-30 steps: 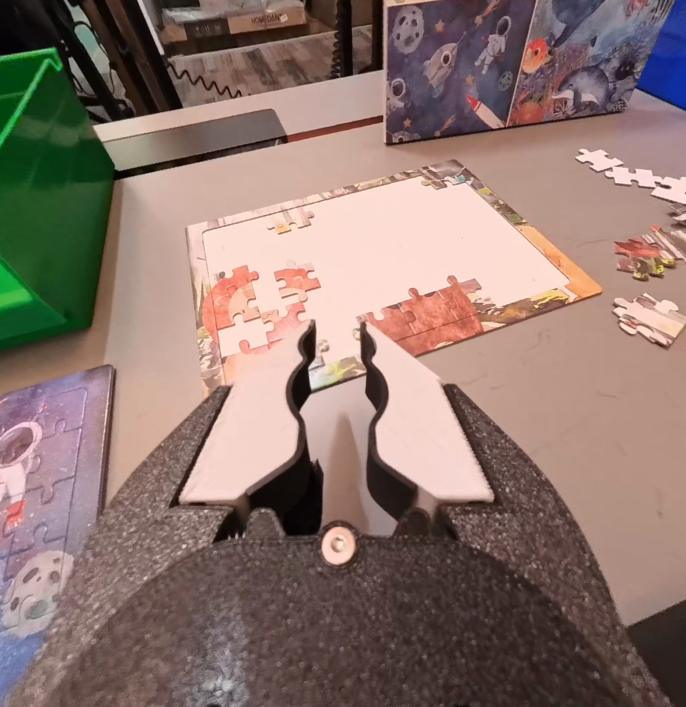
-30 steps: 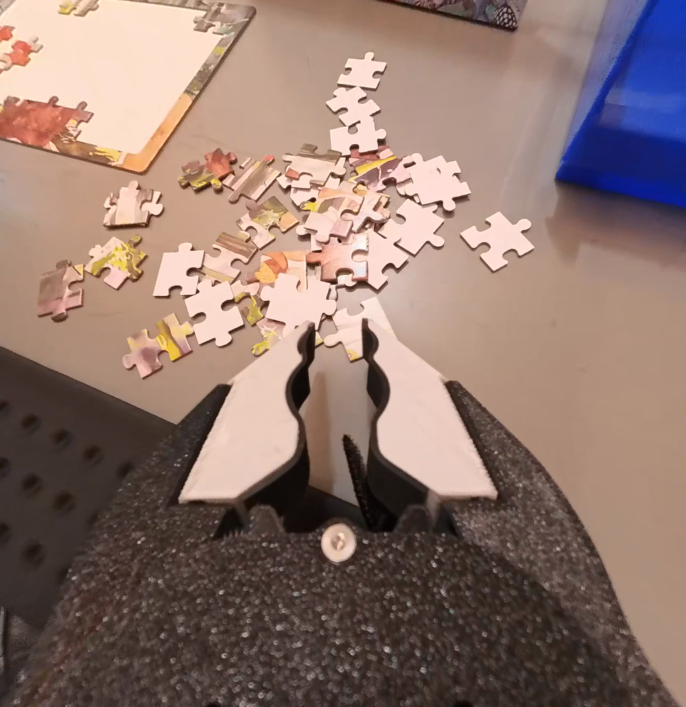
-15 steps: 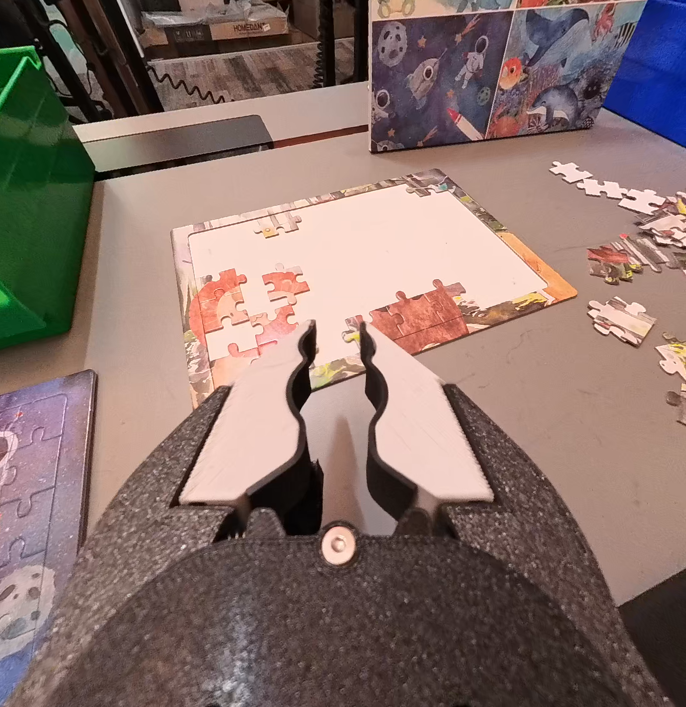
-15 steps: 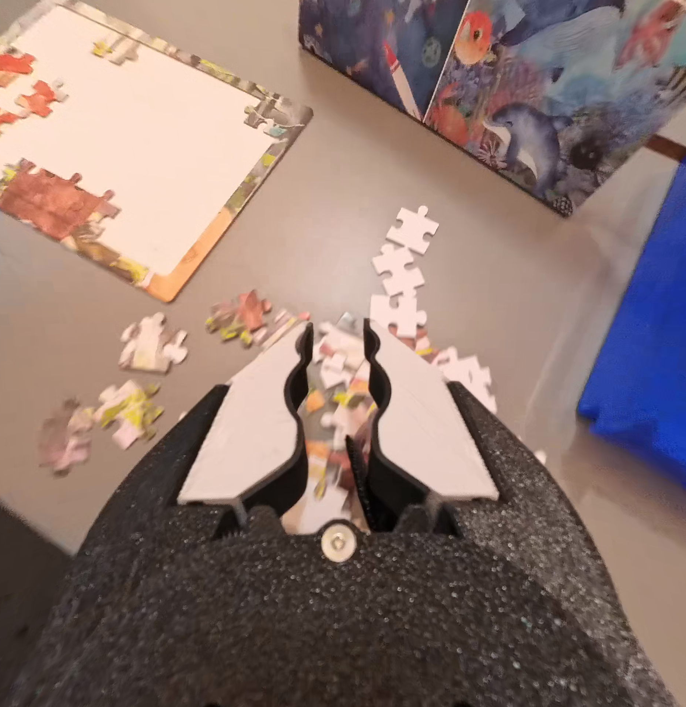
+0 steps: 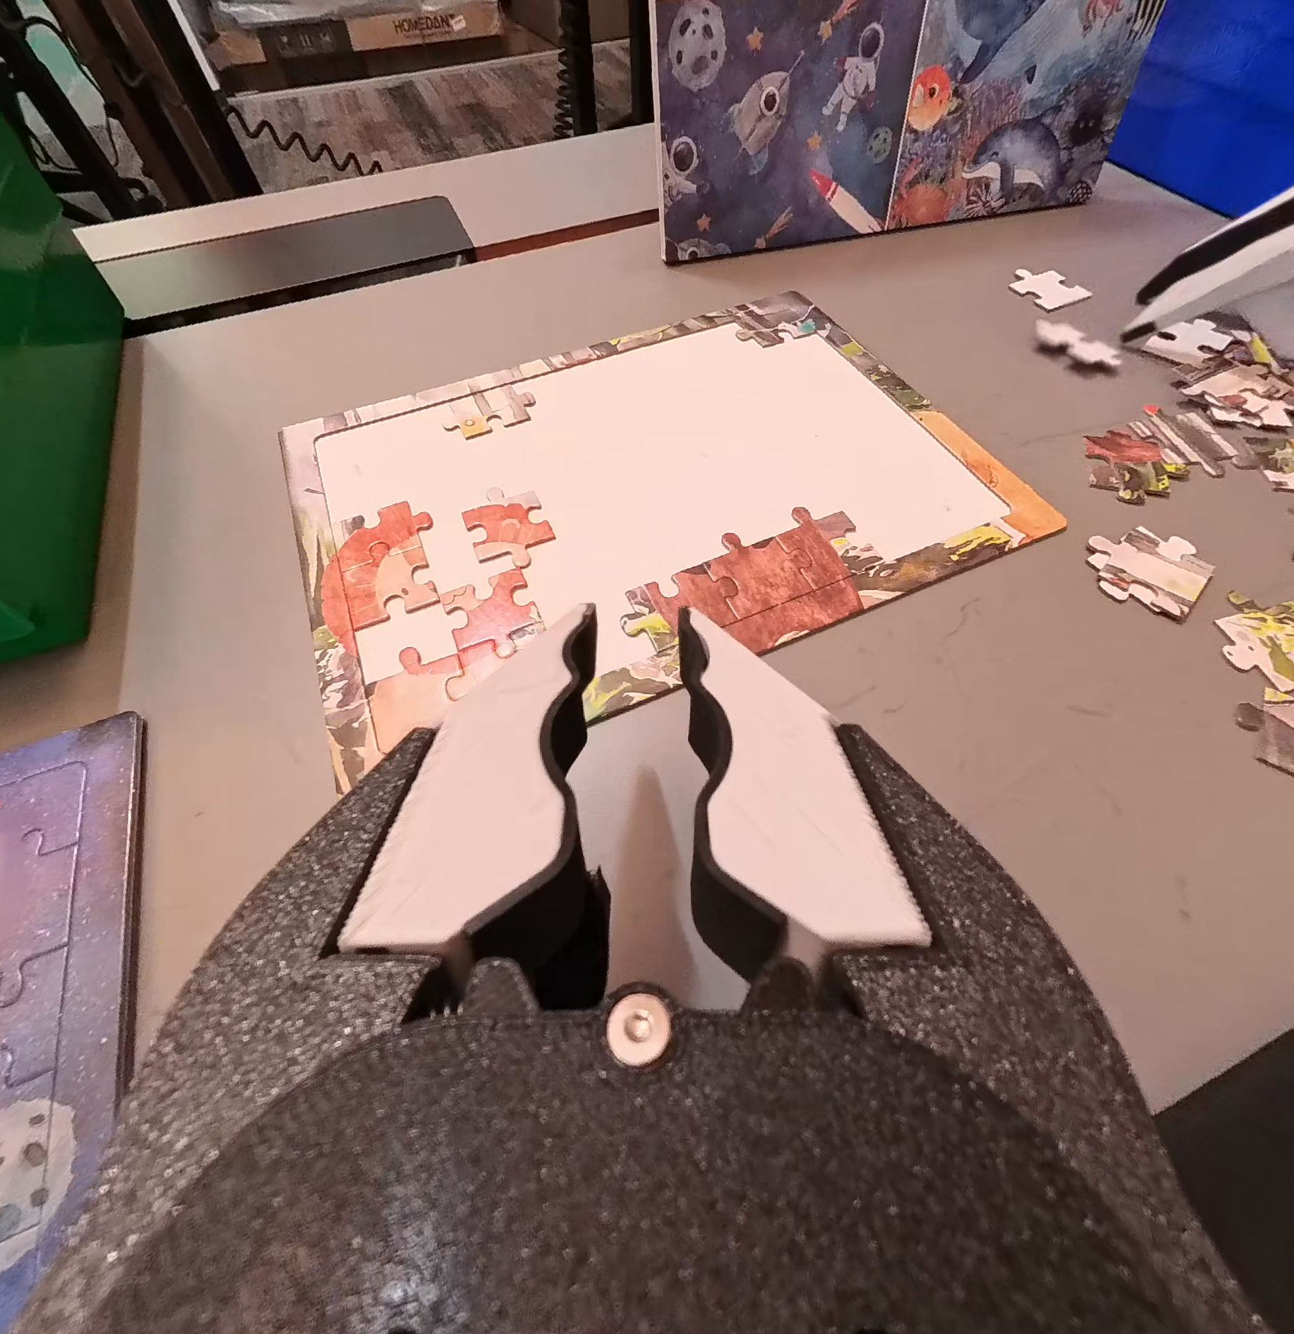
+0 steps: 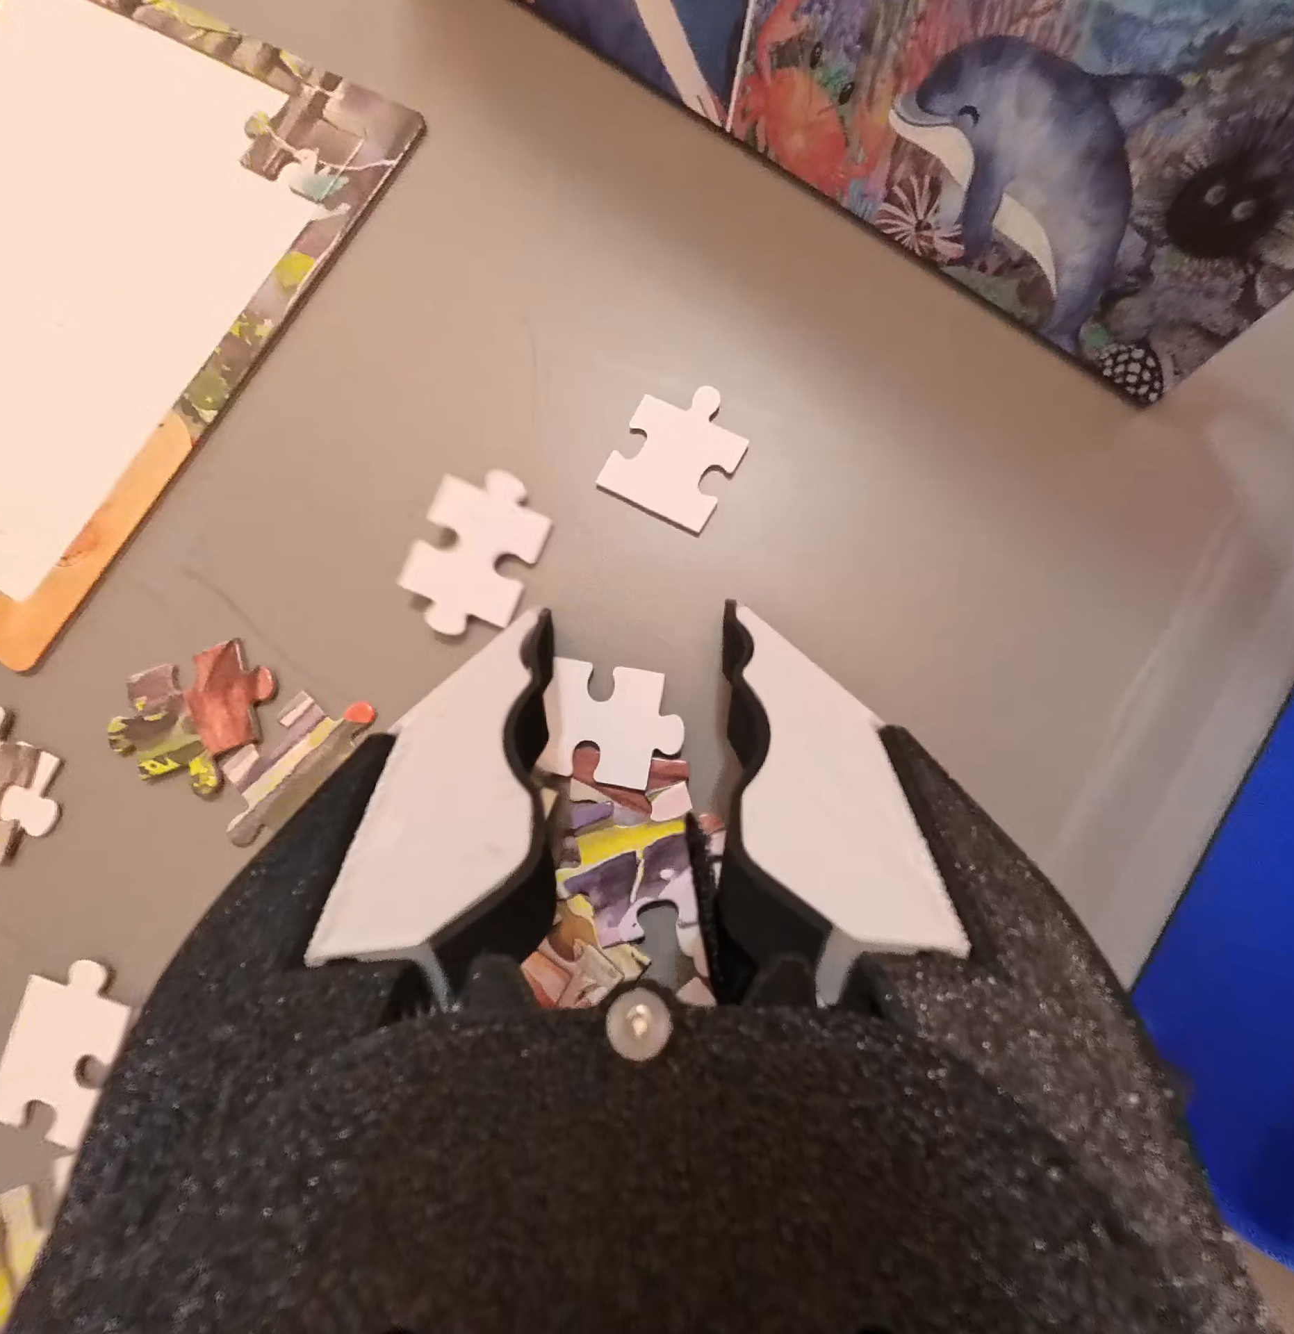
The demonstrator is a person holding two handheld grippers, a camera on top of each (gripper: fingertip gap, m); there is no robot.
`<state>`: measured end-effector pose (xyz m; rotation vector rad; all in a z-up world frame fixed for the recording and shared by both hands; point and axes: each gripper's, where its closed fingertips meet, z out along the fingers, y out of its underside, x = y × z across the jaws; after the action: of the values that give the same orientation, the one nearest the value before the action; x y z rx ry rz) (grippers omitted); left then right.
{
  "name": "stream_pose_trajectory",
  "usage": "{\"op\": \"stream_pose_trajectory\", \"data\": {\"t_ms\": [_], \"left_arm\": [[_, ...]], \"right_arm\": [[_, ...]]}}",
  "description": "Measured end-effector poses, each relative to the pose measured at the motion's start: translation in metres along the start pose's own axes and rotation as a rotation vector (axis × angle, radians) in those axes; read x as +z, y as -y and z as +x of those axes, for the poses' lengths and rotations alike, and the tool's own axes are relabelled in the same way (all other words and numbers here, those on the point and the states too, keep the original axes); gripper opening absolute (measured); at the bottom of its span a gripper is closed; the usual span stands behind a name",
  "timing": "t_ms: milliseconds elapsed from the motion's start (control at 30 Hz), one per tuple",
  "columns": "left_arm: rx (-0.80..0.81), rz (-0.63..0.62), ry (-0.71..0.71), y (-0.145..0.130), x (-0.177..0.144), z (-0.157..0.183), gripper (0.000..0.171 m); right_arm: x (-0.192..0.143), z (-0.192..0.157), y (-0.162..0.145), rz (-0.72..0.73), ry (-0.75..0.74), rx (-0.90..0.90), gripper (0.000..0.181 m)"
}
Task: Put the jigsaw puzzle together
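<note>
The puzzle tray (image 5: 1019, 505) lies on the grey table, mostly bare white inside. Red pieces (image 5: 413, 563) sit at its near left and brown pieces (image 5: 767, 577) along its near edge. My left gripper (image 5: 638, 628) hovers over the tray's near edge, jaws a little apart and empty. My right gripper (image 6: 637, 628) is open, low over the loose pieces. A white face-down piece (image 6: 615, 722) lies between its fingers on top of the pile. It also shows in the left wrist view (image 5: 1207, 274) above the loose pile (image 5: 1243, 404). The tray corner (image 6: 218, 361) is at the left.
Two more face-down pieces (image 6: 478, 552) (image 6: 673, 462) lie just ahead of the right gripper. A picture-covered puzzle box (image 5: 882, 123) (image 6: 991, 180) stands behind. A blue bin (image 6: 1243, 938) is at the right, a green bin (image 5: 30, 433) at the left, a space puzzle board (image 5: 45, 938) at the near left. The left gripper's tips are roughly 35 cm from the right gripper's.
My right gripper moved forward and down over the pile toward the far white pieces and opened its jaws wider. It now shows in the left wrist view. My left gripper barely shifted.
</note>
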<state>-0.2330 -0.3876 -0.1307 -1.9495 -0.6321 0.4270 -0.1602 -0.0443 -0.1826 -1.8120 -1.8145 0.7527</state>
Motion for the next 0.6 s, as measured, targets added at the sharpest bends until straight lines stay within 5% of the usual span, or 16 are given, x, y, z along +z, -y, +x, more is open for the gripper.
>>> {"op": "stream_pose_trajectory", "data": {"t_ms": [267,600], "left_arm": [[0.004,-0.006,-0.001,-0.001,0.001,0.001,0.022],[0.019,-0.020,-0.007,-0.003,0.002,0.003,0.022]], "right_arm": [[-0.002,-0.019,0.014,0.041,0.038,-0.061,0.035],[0.021,0.004,0.038,-0.001,-0.090,0.024,0.036]]}}
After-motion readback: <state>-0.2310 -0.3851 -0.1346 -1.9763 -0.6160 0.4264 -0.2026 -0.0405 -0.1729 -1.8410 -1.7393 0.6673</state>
